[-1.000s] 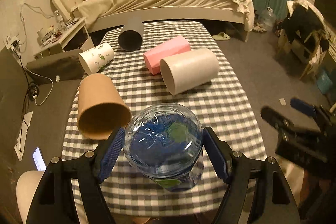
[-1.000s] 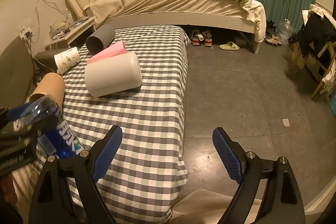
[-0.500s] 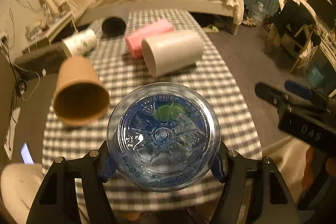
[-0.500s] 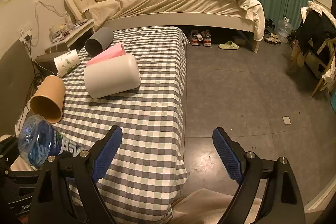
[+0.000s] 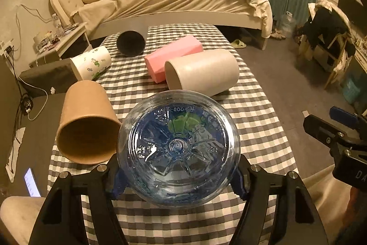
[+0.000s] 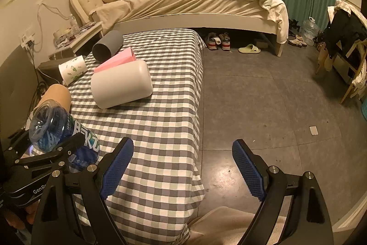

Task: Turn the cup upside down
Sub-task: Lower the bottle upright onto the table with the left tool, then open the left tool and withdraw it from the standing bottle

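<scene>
Left gripper (image 5: 177,172) clamps a clear water bottle (image 5: 178,148), its base turned toward the camera, mid-inversion above the checked tablecloth (image 5: 250,111). Right gripper (image 6: 183,167) hangs wide and empty beside it. Next, likely: finish the rotation, then lower the bottle neck-down.

On the black body of the left gripper (image 6: 54,154) we read "GenR", the rest cut off behind a finger of the right gripper. The black body of the right gripper (image 5: 344,130) shows "DA" at the frame edge. Embossed on the base of the clear blue-tinted plastic water bottle (image 5: 178,149) are characters like "H-009", mirrored. Its label (image 6: 86,137) carries large white characters we cannot read.
</scene>
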`<action>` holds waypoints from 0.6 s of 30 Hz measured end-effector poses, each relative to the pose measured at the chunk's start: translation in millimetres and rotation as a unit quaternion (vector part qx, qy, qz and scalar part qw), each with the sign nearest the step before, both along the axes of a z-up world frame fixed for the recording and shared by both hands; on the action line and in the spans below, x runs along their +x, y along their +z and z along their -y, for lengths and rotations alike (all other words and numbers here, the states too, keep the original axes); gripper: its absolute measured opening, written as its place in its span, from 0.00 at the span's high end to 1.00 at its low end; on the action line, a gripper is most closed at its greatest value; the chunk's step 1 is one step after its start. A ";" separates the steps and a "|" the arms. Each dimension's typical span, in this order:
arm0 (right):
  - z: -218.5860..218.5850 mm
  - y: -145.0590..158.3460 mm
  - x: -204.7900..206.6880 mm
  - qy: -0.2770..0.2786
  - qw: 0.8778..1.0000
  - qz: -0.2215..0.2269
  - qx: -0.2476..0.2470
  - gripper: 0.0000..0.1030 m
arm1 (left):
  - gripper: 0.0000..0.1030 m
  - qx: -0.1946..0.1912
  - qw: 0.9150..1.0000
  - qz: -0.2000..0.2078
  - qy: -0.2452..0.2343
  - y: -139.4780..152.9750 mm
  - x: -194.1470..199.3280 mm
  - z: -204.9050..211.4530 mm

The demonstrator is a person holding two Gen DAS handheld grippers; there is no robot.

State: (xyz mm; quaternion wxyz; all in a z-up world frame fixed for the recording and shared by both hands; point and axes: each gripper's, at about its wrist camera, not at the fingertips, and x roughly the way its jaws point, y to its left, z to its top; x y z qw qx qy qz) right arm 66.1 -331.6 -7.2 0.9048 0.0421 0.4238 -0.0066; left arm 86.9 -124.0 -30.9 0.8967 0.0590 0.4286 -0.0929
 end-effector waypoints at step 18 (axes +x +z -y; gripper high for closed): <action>-29.9 29.1 -36.6 0.012 0.996 0.087 -0.023 0.15 | 0.14 -0.074 0.993 0.087 0.028 72.3 -39.0 -52.5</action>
